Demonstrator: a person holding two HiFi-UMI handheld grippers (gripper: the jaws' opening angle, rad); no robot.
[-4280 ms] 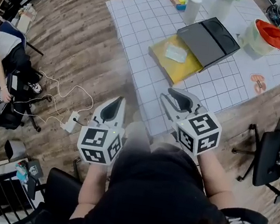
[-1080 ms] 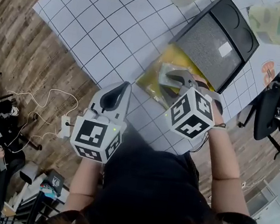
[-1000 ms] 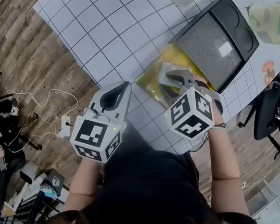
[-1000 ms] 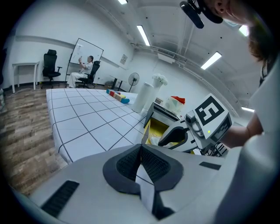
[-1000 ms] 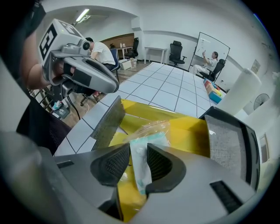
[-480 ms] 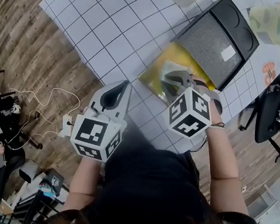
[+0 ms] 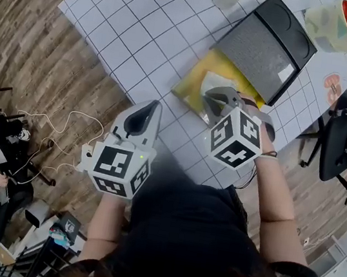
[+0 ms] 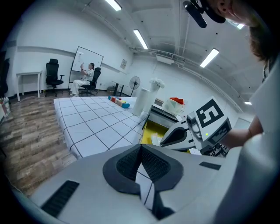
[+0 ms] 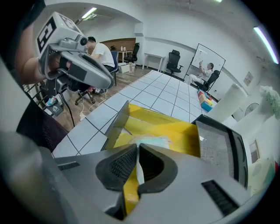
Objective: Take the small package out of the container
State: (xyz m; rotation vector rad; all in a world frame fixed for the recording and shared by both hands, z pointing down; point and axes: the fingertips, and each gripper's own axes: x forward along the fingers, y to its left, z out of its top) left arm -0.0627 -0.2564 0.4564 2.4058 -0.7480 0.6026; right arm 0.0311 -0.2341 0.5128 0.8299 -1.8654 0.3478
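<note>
Open office or lab, whiteboard (image 9: 206, 54), swivel chairs (image 8: 53, 72), ceiling strip lights (image 8: 141, 38), wood floor (image 7: 34, 28)

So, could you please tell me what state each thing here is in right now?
right gripper: jaws have just been closing; shut on the small package.
left gripper: shut, empty.
small package: lying in the yellow container, one edge pinched.
yellow container: open.
black lid: off, lying beside the container.

We see wood-plank floor (image 7: 45, 42) round the grid-clothed table (image 7: 132, 30), a black office chair (image 7: 339, 144) at 3 o'clock, cables (image 7: 56, 139) at 9 o'clock (loosely strewn), white walls (image 8: 39, 57), a whiteboard (image 8: 89, 60) and ceiling strip lights (image 8: 141, 39).
</note>
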